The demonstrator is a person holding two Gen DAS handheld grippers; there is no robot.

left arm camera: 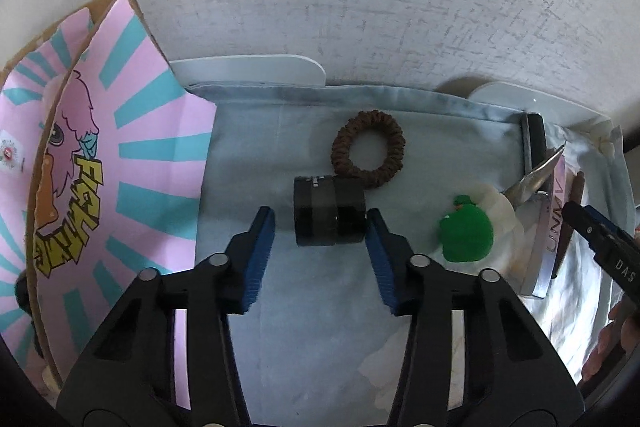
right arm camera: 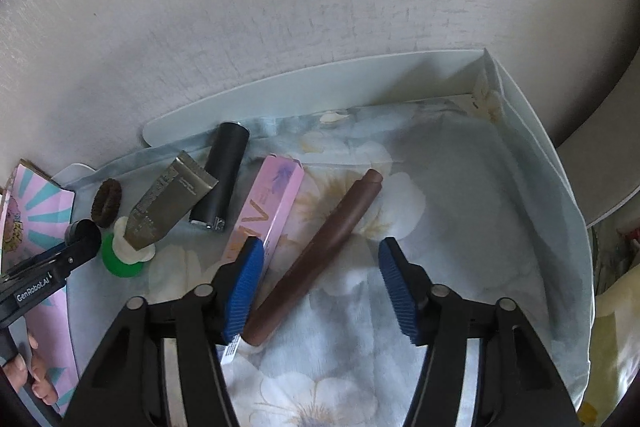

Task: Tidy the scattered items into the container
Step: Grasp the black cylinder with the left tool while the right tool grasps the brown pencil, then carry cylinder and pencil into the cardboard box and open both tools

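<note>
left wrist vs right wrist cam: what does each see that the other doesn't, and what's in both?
Left wrist only: its own left gripper straddling the black cylinder, right pad touching, left pad apart; the full face of the pink cartoon box.

Right wrist only: its own right gripper open over the brown pen; the white tray wall on the far right; the floral print on the cloth.

Both: brown scrunchie, green toy, silver sachet, pink carton, black tube, blue cloth.

All on the cloth (left arm camera: pixel 256 147): the hair tie (left arm camera: pixel 368 153) touches the black cylinder's (left arm camera: pixel 330 211) far side; the green cap (left arm camera: pixel 466 233) lies to its right, the printed cardboard (left arm camera: pixel 120 163) to its left.
</note>
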